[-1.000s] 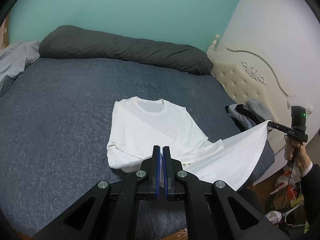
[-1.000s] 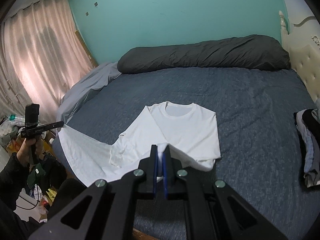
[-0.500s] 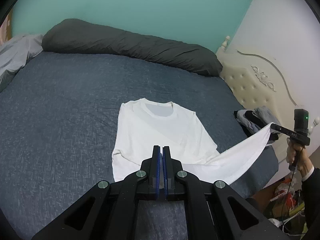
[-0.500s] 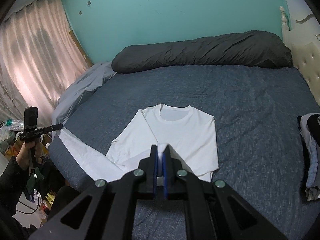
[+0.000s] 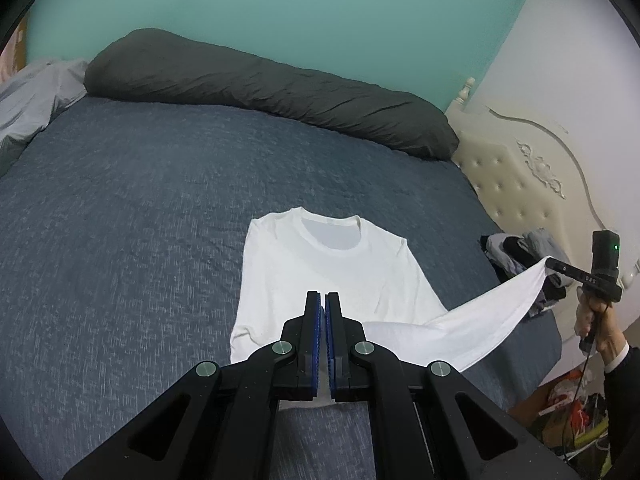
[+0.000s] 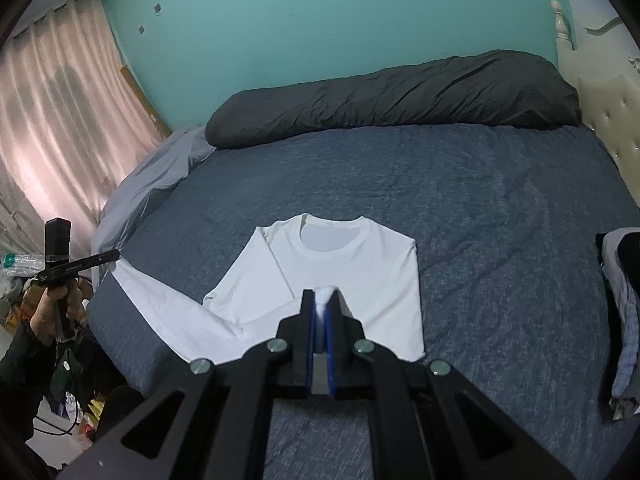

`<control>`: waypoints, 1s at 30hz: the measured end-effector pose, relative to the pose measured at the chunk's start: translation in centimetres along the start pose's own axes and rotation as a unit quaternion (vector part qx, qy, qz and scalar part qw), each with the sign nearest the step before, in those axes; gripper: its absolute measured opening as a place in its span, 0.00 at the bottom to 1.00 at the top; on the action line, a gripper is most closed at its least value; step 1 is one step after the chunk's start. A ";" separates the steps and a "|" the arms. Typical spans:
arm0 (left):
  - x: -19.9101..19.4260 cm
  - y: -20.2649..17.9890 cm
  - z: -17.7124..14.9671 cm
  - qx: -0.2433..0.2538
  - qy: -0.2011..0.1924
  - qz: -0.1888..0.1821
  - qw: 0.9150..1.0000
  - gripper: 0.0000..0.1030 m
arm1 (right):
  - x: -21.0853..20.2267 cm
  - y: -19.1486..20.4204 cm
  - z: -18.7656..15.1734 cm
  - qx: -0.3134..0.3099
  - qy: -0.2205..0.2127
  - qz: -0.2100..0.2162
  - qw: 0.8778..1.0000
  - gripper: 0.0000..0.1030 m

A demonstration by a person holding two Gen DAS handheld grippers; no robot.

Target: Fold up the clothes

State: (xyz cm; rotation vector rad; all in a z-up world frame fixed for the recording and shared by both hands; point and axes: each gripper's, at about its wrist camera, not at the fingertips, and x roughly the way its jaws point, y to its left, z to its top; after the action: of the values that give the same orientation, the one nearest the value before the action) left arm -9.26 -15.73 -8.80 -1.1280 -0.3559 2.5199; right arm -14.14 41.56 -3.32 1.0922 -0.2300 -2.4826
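White long-sleeved cotton shirt [image 5: 320, 272] lies collar-up in the middle of both frames on the dark blue bed [image 5: 120, 240], sleeves already folded in over the chest. Its lower half is lifted off the mattress: the left gripper [image 5: 322, 308] has its fingers pressed together on one hem corner, and the right gripper [image 6: 322, 312] pinches the other, a tuft of white cloth showing between its pads. Judging by this, the sleeve folds are done and the bottom-to-collar fold is under way; laying the hem down and any final halving remain. The hem under each gripper is hidden by the black fingers. A dark heap of clothes [image 6: 620, 300] at the right edge is cut off, and its state is unclear.
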 end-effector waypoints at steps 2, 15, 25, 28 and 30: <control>0.7 0.3 0.5 -0.003 0.000 0.000 1.000 0.03 | 0.6 -0.5 0.4 0.005 0.000 -0.001 1.000 0.04; 5.5 2.8 3.8 -0.022 0.002 0.014 1.000 0.03 | 5.3 -4.0 3.8 0.030 0.003 -0.007 1.000 0.04; 11.2 6.3 7.8 -0.053 0.006 0.022 0.998 0.03 | 10.5 -8.1 6.9 0.059 0.008 -0.022 0.998 0.04; 13.2 7.7 8.8 -0.061 0.011 0.031 0.998 0.03 | 12.4 -9.4 7.7 0.068 0.011 -0.026 0.997 0.04; 14.8 8.7 9.5 -0.065 0.015 0.035 0.997 0.03 | 13.8 -10.5 8.3 0.074 0.017 -0.031 0.997 0.04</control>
State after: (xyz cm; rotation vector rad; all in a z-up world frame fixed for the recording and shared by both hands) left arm -27.45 -18.23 -15.67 -1.2467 -0.4876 2.5682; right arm -31.82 44.85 -10.19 1.2176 -0.3818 -2.5331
